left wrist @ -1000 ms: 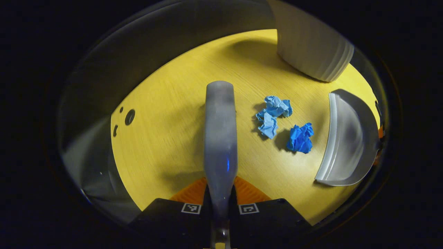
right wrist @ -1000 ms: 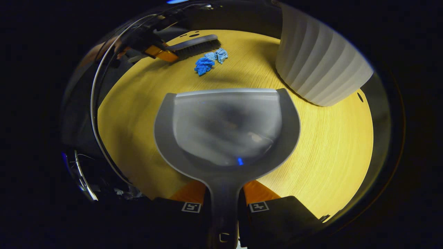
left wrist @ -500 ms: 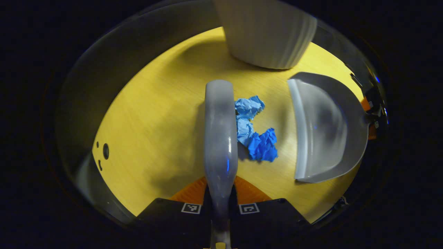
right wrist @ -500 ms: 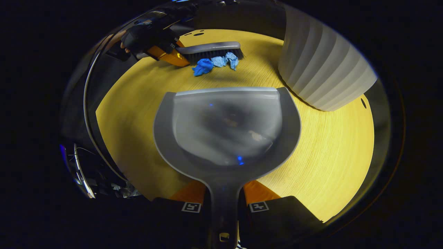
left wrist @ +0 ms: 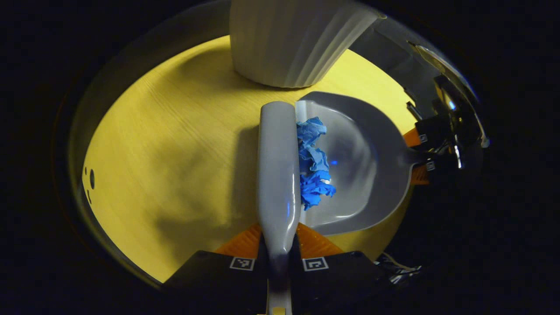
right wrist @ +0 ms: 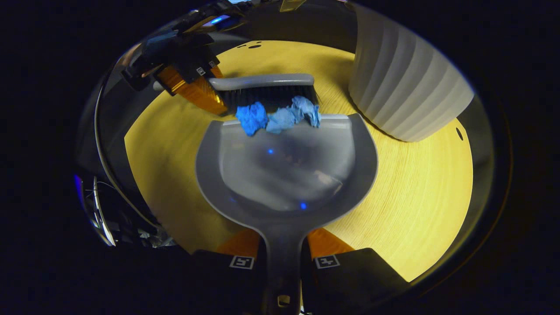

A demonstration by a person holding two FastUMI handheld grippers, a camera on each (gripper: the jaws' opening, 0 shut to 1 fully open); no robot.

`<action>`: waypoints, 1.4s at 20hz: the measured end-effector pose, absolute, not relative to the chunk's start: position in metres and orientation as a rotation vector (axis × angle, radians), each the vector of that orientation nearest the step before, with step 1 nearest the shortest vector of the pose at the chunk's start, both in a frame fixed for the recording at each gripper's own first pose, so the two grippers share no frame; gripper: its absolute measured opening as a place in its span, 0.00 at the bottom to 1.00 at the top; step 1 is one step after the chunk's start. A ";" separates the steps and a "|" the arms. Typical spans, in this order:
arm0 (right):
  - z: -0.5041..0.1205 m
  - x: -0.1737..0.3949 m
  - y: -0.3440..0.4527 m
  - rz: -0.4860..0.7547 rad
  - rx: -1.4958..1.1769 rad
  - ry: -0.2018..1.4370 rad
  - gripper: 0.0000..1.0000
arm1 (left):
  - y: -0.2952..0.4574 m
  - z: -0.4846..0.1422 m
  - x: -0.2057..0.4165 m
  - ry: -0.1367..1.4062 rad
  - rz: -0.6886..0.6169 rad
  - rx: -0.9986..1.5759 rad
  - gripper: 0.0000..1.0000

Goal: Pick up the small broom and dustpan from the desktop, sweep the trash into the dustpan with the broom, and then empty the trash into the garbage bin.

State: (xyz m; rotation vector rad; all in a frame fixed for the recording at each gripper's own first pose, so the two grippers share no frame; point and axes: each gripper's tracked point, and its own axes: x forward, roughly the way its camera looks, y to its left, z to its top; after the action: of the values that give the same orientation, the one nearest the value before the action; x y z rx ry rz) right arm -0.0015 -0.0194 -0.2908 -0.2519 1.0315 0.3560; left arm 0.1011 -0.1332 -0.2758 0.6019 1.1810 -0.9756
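Yellow wood desktop (left wrist: 175,144), dark booth. Left gripper (left wrist: 278,256) pinches the broom (left wrist: 278,162) handle, head flat against the dustpan (right wrist: 286,168) lip, crowding the blue paper wads (right wrist: 278,117) over it. Right gripper (right wrist: 284,262) clamps the dustpan handle, pan flat, mouth facing the broom. Ribbed white garbage bin (right wrist: 407,92) just right of the dustpan, ready for dumping.
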 end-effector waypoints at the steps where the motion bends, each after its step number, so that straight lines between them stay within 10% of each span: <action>1: -0.291 -0.002 -0.022 0.362 -0.257 1.031 0.35 | -0.135 -0.275 0.089 1.201 -0.987 0.600 0.25; 14: -0.271 -0.007 -0.065 0.402 -0.211 0.977 0.35 | -0.117 -0.212 0.061 0.898 -0.593 0.296 0.25; 28: -0.146 -0.049 -0.082 0.381 -0.253 0.905 0.35 | -0.030 -0.334 0.052 0.939 -0.367 0.016 0.29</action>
State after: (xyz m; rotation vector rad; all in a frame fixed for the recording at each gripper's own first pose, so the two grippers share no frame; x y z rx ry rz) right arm -0.0495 -0.0822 -0.1461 -0.2531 0.9051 0.3807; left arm 0.0521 -0.0304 -0.3343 0.0157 0.9387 -0.3667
